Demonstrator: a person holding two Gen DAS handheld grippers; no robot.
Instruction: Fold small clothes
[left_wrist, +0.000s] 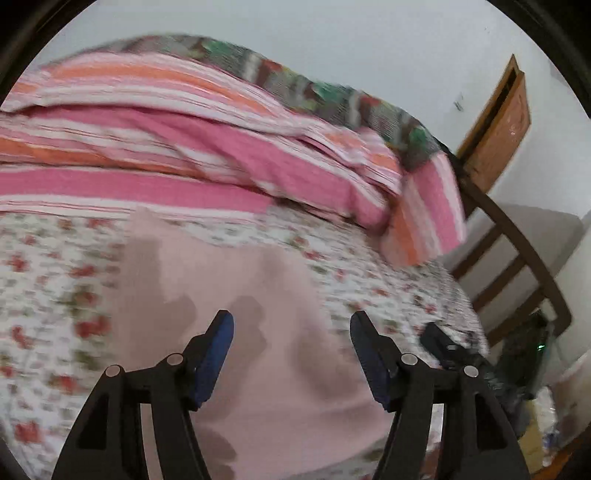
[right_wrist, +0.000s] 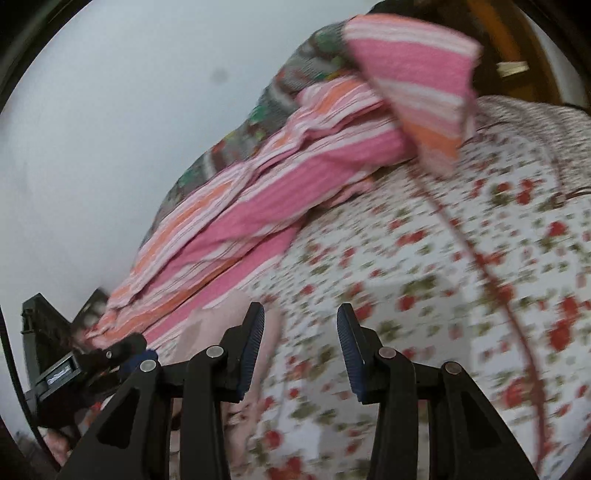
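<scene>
A pale pink garment (left_wrist: 236, 314) lies flat on the floral bedsheet (left_wrist: 44, 280). My left gripper (left_wrist: 291, 323) is open and empty, hovering over the garment's near part. In the right wrist view the same garment (right_wrist: 214, 325) shows at lower left, partly hidden behind the left finger. My right gripper (right_wrist: 301, 314) is open and empty above the floral sheet (right_wrist: 424, 280), just right of the garment's edge. The other gripper (right_wrist: 92, 365) shows at the far left of that view. Both views are motion-blurred.
A pink, orange and white striped blanket (left_wrist: 177, 147) is heaped along the far side of the bed, with a dark patterned cloth (left_wrist: 295, 85) behind it. A wooden bed frame (left_wrist: 517, 251) and a wooden door (left_wrist: 498, 125) stand at right. Clutter lies on the floor (left_wrist: 535, 398).
</scene>
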